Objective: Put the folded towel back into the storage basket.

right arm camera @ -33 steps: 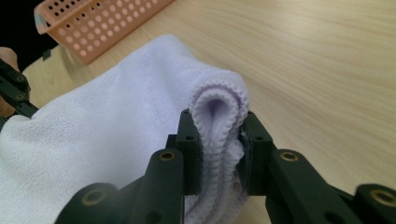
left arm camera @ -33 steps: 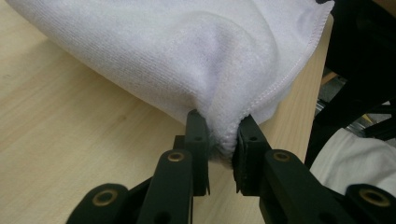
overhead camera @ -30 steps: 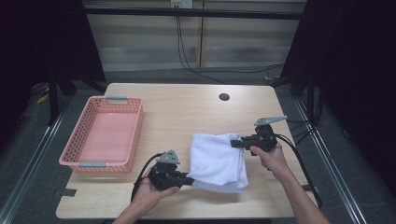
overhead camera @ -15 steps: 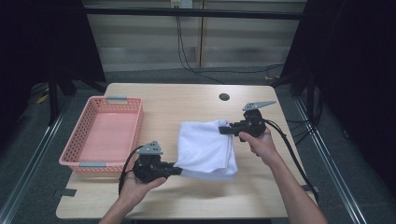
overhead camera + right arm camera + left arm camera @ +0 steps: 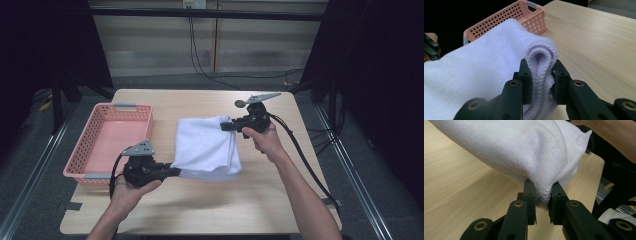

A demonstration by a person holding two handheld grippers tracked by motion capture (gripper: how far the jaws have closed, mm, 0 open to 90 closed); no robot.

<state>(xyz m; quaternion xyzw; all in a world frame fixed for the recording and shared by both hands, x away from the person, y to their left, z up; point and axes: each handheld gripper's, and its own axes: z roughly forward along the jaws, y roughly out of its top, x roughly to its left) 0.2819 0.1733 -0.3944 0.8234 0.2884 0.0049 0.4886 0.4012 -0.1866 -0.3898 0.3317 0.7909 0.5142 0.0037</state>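
Note:
A folded white towel [image 5: 205,147] hangs stretched between my two grippers above the wooden table [image 5: 210,210]. My left gripper [image 5: 172,171] is shut on the towel's near left corner; in the left gripper view its jaws pinch the hemmed edge of the towel [image 5: 544,167], and the gripper [image 5: 543,200] points along the cloth. My right gripper [image 5: 226,126] is shut on the far right corner; in the right gripper view the doubled fold of the towel [image 5: 541,53] sits squeezed between the pads of that gripper [image 5: 541,75]. The towel's lower edge sags toward the table.
A pink perforated basket [image 5: 90,170] stands at the table's left side, also seen in the right gripper view [image 5: 534,22]. A small dark round spot [image 5: 240,104] marks the table near its far edge. Black cables trail from both grippers.
Both grippers have moved left and upward with the towel held between them. The towel has lifted off the table and shifted toward the basket.

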